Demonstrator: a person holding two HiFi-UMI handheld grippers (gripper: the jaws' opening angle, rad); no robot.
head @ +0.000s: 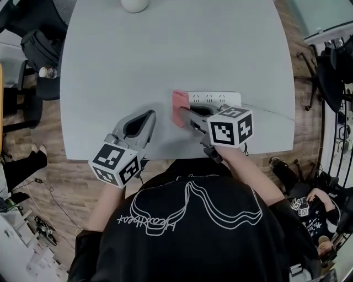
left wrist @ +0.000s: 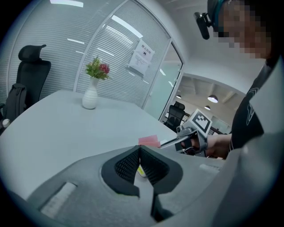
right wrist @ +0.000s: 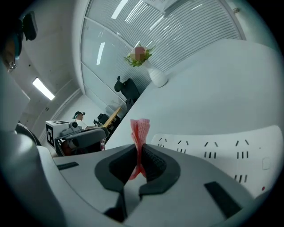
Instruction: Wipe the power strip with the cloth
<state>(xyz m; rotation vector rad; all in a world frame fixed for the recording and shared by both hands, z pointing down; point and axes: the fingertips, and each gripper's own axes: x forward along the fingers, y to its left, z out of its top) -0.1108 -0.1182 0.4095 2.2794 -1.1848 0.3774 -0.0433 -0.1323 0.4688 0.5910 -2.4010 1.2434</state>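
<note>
The round grey table (head: 165, 66) takes up most of the head view, and all the work sits at its 5 o'clock sector, close to the person's body. That is probably so both tools can reach it without stretching.

The right gripper (head: 185, 115) comes in from 4 o'clock and lies low over the power strip (head: 215, 98), pointing toward 9 o'clock along its length. The right gripper view shows its jaws clamped on the cloth (right wrist: 140, 133). This is a pink mesh piece folded into a narrow upright strip that sticks out past the pads, so fabric meets the plastic rather than the jaws.

The left gripper (head: 144, 118) rests at 7 o'clock of the table, well apart from the strip. Its jaws are together and grip nothing, though a small yellowish spot shows in the gap behind the pads and cannot be identified. It seems parked, not steadying anything.

The white power strip lies flat, sockets up, its long side running 3 to 9 o'clock. The cloth (head: 179, 104) is at its 9 o'clock end, which looks like one end of a wiping pass. Whether the fabric presses on the casing cannot be told.

A white vase (head: 134, 4) stands at the table's 12 o'clock edge, clear of the work.
</note>
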